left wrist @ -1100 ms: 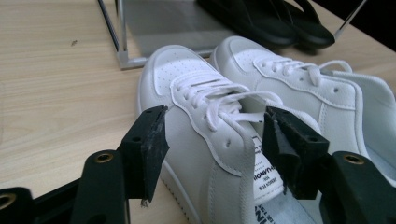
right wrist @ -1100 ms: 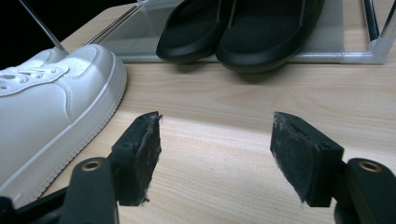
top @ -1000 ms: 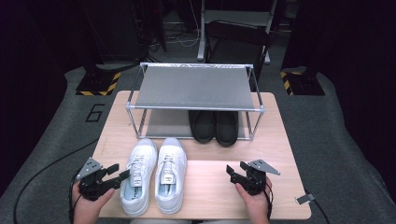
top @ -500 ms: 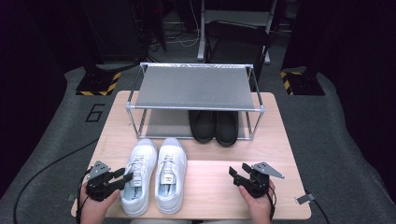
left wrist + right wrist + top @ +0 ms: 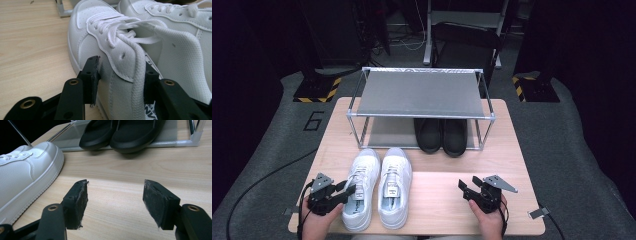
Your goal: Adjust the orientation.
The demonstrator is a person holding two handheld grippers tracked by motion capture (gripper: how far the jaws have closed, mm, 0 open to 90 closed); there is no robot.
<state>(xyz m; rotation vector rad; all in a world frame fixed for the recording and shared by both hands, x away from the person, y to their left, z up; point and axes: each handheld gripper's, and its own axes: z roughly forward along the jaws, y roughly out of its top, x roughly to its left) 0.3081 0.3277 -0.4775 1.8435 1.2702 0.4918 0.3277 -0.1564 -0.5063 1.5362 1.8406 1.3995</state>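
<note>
Painted in white on the grey floor (image 5: 272,150) at 9 o'clock from the rack (image 5: 419,95): a "6"; on the insole label of the left white sneaker (image 5: 112,62), a few dark letters, too cut off to read. Against a second ago: left gripper (image 5: 343,192) drawn in from beside that sneaker onto its collar, jaws just closing, now pinching its outer wall, one jaw outside, one inside the opening; right gripper (image 5: 115,203) barely shifted, spread wide over bare table (image 5: 120,170), holding nothing. Counted: two white sneakers side by side at 6 o'clock from the rack, toes toward it, the right white sneaker (image 5: 394,187) untouched; two black shoes (image 5: 442,135) under the shelf; one rack; two grippers.
</note>
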